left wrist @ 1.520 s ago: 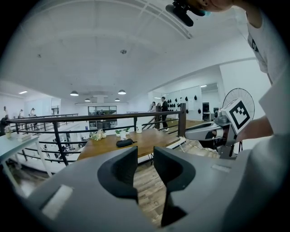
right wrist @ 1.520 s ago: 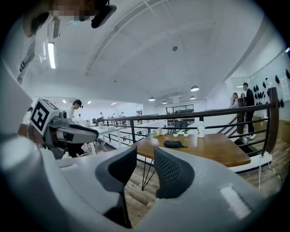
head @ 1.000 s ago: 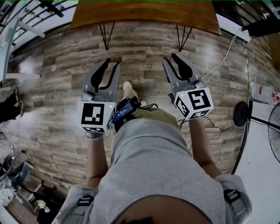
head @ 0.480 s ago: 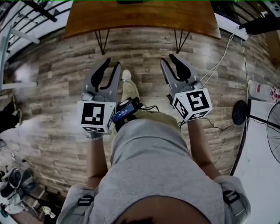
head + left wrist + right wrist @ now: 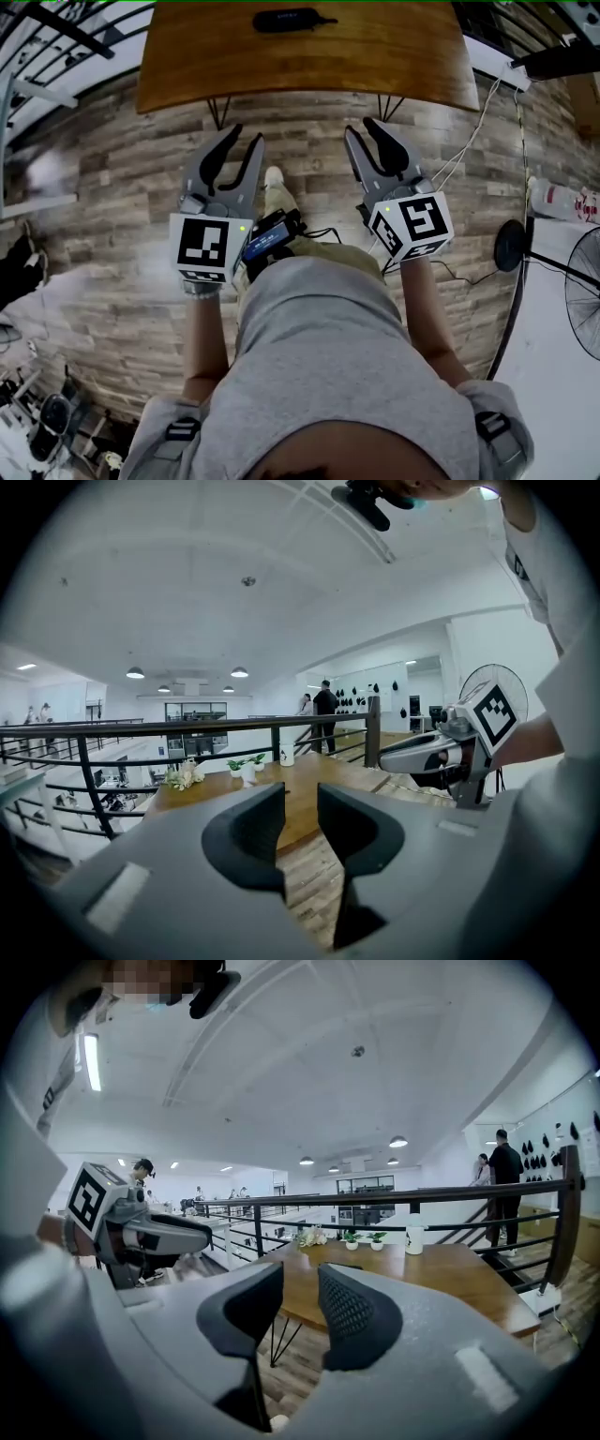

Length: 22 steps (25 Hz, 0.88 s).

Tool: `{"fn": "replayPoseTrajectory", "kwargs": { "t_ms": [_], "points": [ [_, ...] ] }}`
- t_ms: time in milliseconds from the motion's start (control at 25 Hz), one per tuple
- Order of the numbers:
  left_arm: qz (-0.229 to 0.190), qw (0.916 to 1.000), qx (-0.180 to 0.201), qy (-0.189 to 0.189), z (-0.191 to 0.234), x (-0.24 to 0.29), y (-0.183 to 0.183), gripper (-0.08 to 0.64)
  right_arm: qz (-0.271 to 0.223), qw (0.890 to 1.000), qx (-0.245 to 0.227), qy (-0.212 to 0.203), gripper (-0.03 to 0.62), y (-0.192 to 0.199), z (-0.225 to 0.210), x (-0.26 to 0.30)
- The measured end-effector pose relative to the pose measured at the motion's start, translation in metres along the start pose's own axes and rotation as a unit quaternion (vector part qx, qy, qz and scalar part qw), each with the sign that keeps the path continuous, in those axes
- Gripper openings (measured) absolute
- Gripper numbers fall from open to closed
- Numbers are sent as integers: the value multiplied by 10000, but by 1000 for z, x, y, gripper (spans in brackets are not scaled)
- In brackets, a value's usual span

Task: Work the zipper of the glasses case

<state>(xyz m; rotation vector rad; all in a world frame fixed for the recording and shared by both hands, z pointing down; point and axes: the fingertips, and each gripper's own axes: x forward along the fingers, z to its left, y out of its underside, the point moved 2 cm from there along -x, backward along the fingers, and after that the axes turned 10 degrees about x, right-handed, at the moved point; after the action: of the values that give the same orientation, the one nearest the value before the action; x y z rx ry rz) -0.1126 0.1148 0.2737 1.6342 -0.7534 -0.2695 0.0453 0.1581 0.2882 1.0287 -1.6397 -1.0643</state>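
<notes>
Wood floor (image 5: pixel 112 234) lies under both tools. The left tool (image 5: pixel 246 141) and right tool (image 5: pixel 365 131) each have jaws a little apart and hold nothing. Farther out, the dark glasses case (image 5: pixel 289 19) lies flat on the bench (image 5: pixel 403 56), its long side going left to right. I think the zipper work has not begun.

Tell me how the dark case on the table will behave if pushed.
The glasses case lies low and flat on the table, so it should slide, not tip or roll. It looks small, probably light; on smooth wood it may skid unless pinned.
</notes>
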Motion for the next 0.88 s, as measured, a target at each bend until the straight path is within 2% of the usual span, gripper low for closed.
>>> {"fn": "replayPoseTrajectory", "kwargs": {
  "t_ms": [480,880],
  "points": [
    [38,9994,-26,336,77,77,0,109,164,9993,94,307,114,-29,-30,89],
    [120,9980,-18,621,127,135,8,109,336,9982,194,447,114,-38,-53,157]
  ]
}}
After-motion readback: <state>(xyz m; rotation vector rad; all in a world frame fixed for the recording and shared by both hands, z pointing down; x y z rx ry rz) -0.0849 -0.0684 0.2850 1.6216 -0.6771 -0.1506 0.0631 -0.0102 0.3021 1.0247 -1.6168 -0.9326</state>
